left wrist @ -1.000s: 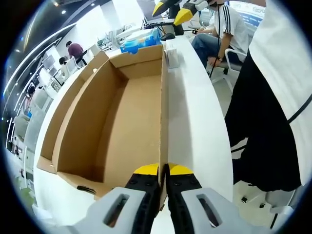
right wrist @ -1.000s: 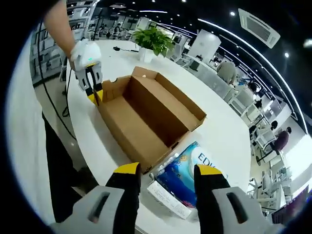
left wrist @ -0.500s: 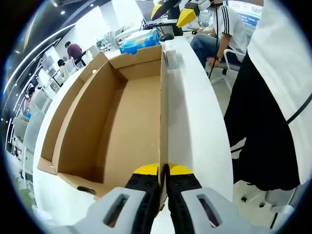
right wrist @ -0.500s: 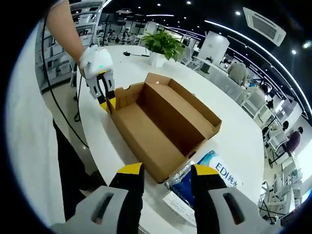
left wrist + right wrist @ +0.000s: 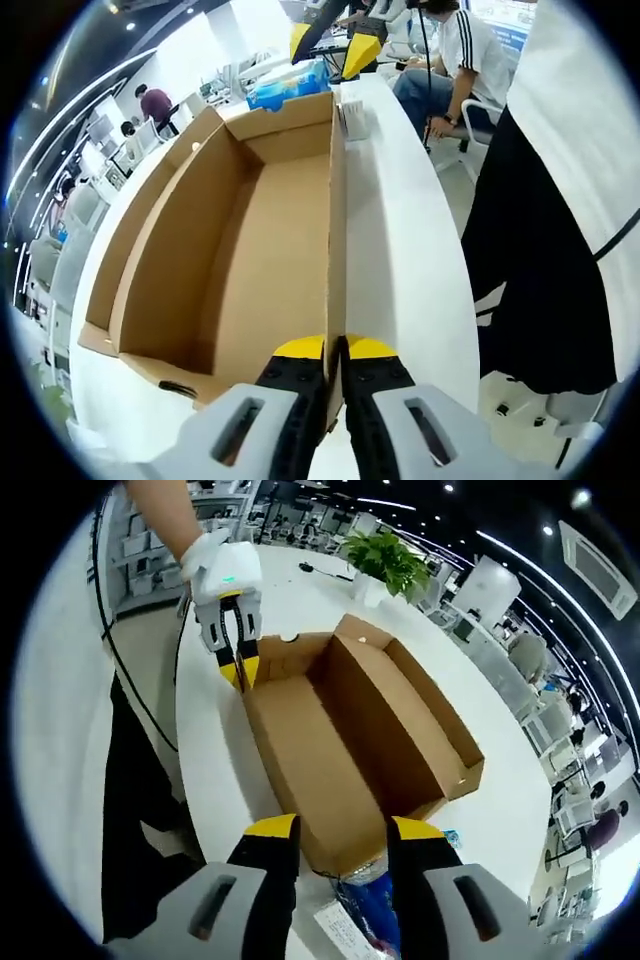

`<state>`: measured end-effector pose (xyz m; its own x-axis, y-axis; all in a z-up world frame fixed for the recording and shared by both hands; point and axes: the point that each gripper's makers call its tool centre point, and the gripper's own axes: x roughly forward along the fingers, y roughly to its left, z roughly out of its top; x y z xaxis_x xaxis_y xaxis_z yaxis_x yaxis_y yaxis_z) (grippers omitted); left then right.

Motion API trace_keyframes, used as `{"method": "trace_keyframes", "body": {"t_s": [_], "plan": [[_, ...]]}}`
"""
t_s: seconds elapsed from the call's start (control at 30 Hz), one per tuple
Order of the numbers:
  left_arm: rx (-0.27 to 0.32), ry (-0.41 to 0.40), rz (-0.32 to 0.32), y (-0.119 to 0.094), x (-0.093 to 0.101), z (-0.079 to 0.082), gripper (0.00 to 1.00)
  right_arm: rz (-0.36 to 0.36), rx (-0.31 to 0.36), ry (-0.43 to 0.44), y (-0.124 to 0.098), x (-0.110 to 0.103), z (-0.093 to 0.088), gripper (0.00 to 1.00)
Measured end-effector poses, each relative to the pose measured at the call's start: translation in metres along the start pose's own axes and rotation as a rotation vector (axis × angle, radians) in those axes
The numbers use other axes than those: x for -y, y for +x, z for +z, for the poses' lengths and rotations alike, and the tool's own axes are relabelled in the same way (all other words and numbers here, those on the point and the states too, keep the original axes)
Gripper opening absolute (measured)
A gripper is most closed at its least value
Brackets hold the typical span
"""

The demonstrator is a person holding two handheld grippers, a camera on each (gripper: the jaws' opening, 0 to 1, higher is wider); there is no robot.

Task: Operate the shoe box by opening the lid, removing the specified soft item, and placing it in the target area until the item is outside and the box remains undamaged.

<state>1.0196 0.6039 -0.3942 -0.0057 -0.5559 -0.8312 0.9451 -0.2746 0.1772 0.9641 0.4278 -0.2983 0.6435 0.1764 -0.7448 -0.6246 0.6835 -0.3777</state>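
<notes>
The box (image 5: 240,240) (image 5: 350,740) was plain brown cardboard, long and shallow, lying open on the table with nothing visible on its bare floor. One long wall ran close along the table's edge on the person's side; the lid or flap stood up along the opposite long side. The pack (image 5: 285,88) (image 5: 375,920), blue soft plastic with a white label, lay on the table just outside the box's short end.

The left gripper (image 5: 335,352) (image 5: 238,665) was clamped on the box's near long wall at one end, its yellow-tipped jaws pressed together over the cardboard edge. The right gripper (image 5: 335,832) (image 5: 328,42) hung above the opposite short end with its jaws apart, holding nothing, the pack below and between them.

The table (image 5: 400,240) (image 5: 210,770) was white, long and rounded. A potted plant (image 5: 385,560) stood toward its far end, and a dark cable lay near it. Around it was an open office with desks, chairs and ceiling lights. A person in a striped top (image 5: 455,60) sat beyond the table's end, and the dark trousers (image 5: 540,270) of the person holding the grippers stood against the table's edge.
</notes>
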Motion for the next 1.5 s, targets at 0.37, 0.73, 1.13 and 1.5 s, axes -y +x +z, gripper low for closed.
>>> {"method": "trace_keyframes", "body": {"t_s": [0.37,0.73,1.13,1.5], "plan": [[0.0,0.001,-0.007,0.0,0.001,0.001,0.04,0.033,-0.058,-0.053,0.009,-0.004,-0.013,0.4],[0.022,0.005,0.005,0.0,-0.001,0.002,0.04,0.148,-0.08,-0.125,0.035,-0.025,-0.008,0.29],[0.021,-0.036,0.008,0.0,-0.004,0.002,0.06,0.12,-0.104,-0.046,0.05,-0.033,-0.015,0.09],[0.015,-0.09,-0.005,0.001,-0.004,0.003,0.07,0.2,-0.082,-0.217,0.05,-0.037,-0.016,0.03]]}}
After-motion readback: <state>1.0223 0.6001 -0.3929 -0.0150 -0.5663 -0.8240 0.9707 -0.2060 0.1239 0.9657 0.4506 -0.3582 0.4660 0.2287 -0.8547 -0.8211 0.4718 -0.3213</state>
